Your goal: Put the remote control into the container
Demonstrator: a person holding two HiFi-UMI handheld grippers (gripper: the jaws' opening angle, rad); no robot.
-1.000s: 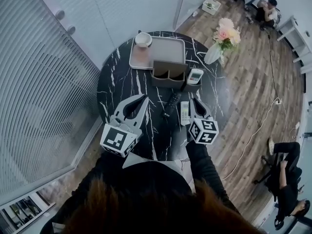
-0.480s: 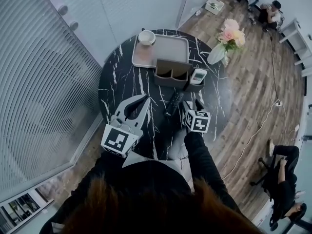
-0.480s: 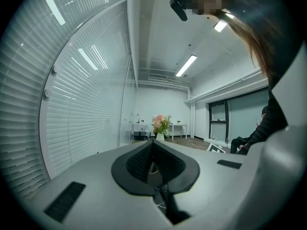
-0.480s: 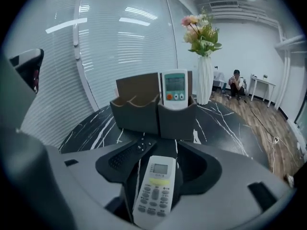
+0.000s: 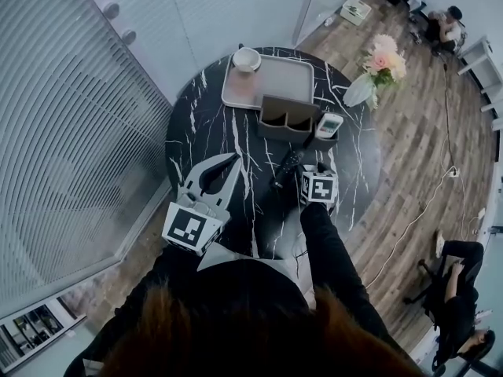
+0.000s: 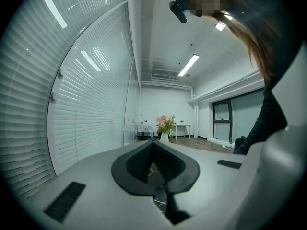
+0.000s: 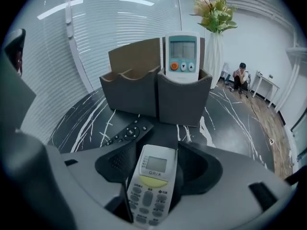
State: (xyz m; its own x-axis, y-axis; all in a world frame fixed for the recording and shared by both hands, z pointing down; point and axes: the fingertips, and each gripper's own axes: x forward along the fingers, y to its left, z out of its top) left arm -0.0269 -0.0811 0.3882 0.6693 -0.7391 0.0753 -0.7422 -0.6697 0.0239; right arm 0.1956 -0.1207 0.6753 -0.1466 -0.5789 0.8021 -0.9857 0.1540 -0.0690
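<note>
**Head view.** The round table (image 5: 212, 132) has a glossy black top with white veins, like stone. Over it the right claw (image 5: 309, 169) is tilted down, just short of the brown container (image 5: 287, 118). The remote control (image 7: 149, 186) to be moved is covered by the claw here. A slim black remote (image 5: 288, 164) lies just beside the claw and could be nudged or caught up if the closing is skewed. The left claw (image 5: 233, 160) is held over the near left of the table, well apart from all this.

**Left gripper view.** The jaws are pressed together with nothing between them, and the dark pads are finely ribbed. No hazard is judged from this side.

**Right gripper view.** The jaws are spread wide, having just been opening. The remote control lies lengthwise between them on the table, and no pad is seen pressing on it.

- **Remote control:** It is a flat slab of smooth white plastic with rounded corners, a grey screen, a yellow band and rows of buttons. So slick a shell may slip or pivot if pinched near one end only.
- **Container:** It looks stiff and matte — a divided box with a taller back panel.
- **Compartments:** The right-hand compartment is already taken by a second white remote (image 7: 182, 56) standing upright, so a drop there would likely jam. The open compartments to its left are judged the safer target.
- **Approach:** A low approach might shove or tip the box.
</note>
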